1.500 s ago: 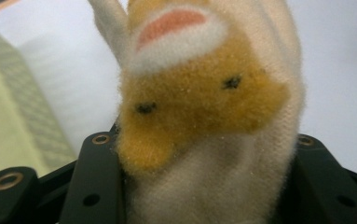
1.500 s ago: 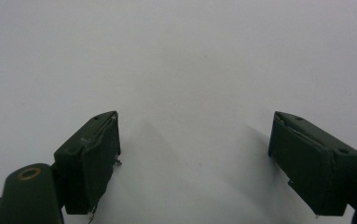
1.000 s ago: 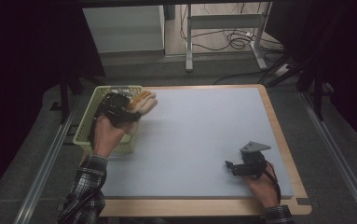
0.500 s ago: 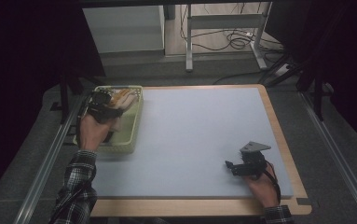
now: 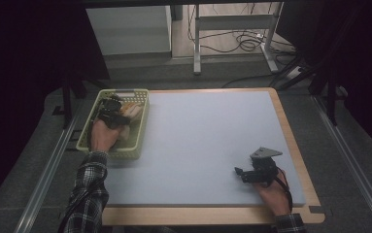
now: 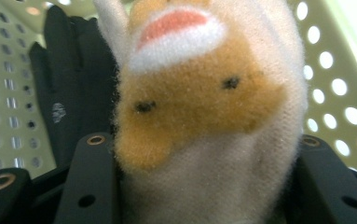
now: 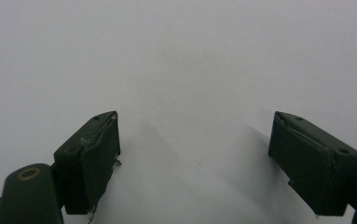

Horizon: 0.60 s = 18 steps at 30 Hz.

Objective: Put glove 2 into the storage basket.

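Overhead camera first: pale green perforated plastic basket (image 5: 87, 141) sits at the left edge of the light grey table mat (image 5: 208, 141), and the left gripper (image 5: 109, 112) is down inside it, the person's left hand (image 5: 103, 136) and plaid sleeve (image 5: 87, 187) reaching in from below. Beside the gripper in the basket lies a cream and orange plush toy (image 5: 130, 110) — the jaws' grip on it cannot be judged from this height. Well apart, near the mat's lower right corner, the right gripper (image 5: 242, 174) rests on the mat with its grey three-cornered plate (image 5: 265, 153) on top, held by the right hand (image 5: 273, 196). Left gripper view: the fuzzy plush toy (image 6: 204, 107), with two small dark eyes and a pink and white patch, sits between the two black jaws, which press against its cream body on either side — a firm hold. Behind it a black fabric glove (image 6: 71, 88) lies against the basket's holed wall (image 6: 8, 84). Right gripper view: the two dark jaws stand wide apart over bare mat (image 7: 190, 60), nothing between them.
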Motion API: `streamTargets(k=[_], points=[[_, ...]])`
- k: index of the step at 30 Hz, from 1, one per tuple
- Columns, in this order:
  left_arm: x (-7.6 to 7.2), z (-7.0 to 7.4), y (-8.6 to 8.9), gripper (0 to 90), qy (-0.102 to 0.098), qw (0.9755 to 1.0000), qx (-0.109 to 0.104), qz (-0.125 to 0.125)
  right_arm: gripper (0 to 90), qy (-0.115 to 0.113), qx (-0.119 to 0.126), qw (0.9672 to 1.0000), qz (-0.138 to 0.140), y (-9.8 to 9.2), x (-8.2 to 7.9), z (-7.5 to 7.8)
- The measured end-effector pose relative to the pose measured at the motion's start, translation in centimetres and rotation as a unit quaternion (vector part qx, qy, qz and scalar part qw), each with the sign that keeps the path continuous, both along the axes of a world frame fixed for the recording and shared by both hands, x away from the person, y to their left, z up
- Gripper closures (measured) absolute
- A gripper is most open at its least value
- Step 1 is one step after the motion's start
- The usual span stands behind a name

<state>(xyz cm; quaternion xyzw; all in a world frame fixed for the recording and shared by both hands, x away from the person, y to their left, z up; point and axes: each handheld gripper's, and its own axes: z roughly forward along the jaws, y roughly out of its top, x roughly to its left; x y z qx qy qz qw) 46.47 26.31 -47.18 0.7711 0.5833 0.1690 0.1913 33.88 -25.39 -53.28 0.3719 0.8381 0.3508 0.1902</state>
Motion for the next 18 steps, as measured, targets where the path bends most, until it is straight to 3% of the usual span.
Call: streamTargets(k=[4,10,13,18], points=[[0.9,-1.0,-1.0,47.5,0.022,0.9995,0.018,-0.009,16.2,0.000,0.000,1.0000,0.000,0.0,0.0,0.0],[1.9,-1.8,-2.0,45.4,0.045,0.9986,0.011,-0.027,16.2,0.000,0.000,1.0000,0.000,0.0,0.0,0.0],[2.3,-2.4,-2.1,38.2,0.068,0.9971,-0.002,-0.035,16.2,0.000,0.000,1.0000,0.000,0.0,0.0,0.0],[2.0,-2.3,-1.4,17.4,0.071,0.9968,-0.011,-0.036,16.2,0.000,0.001,1.0000,0.000,0.0,0.0,0.0]])
